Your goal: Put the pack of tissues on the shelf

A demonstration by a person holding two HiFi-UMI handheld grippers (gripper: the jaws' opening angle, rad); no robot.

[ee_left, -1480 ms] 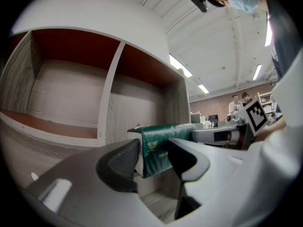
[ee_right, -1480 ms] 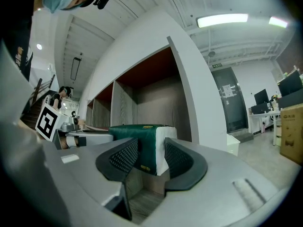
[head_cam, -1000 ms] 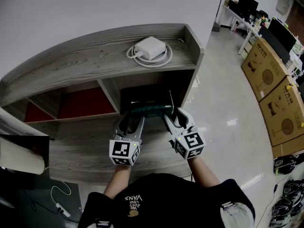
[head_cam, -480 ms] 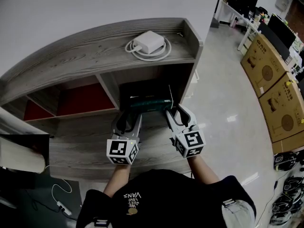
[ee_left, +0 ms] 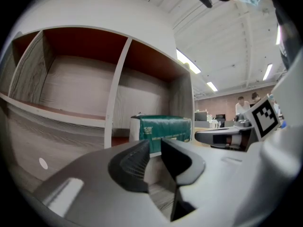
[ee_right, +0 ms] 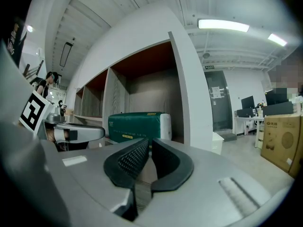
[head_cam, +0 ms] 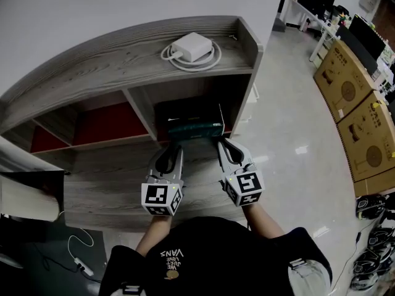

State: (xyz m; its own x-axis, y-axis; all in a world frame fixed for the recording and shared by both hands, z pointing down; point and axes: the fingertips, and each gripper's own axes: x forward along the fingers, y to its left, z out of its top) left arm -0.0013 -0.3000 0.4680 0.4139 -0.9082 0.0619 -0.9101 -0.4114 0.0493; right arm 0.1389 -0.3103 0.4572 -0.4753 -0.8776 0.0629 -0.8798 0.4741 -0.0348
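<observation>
The green pack of tissues [head_cam: 195,129] lies in the right-hand compartment of the grey wooden shelf [head_cam: 111,73], near its front edge. It also shows ahead in the left gripper view as the pack [ee_left: 165,127], and in the right gripper view as the pack [ee_right: 135,125]. My left gripper [head_cam: 173,148] and right gripper [head_cam: 221,143] hover side by side just in front of it, apart from it. Both have just been closing with nothing between their jaws. The left gripper [ee_left: 155,143] keeps a clear gap, the right gripper [ee_right: 150,141] only a narrow slit.
A white charger with a coiled cable [head_cam: 192,47] rests on the shelf's top board. Red-backed compartments [head_cam: 111,131] lie to the left. Cardboard boxes [head_cam: 349,85] stand on the glossy floor at the right. A dark desk with a white object [head_cam: 24,199] is at the left.
Both grippers have drawn back from the tissue pack toward me and their jaws have narrowed. The pack stays in the compartment, no longer between the grippers.
</observation>
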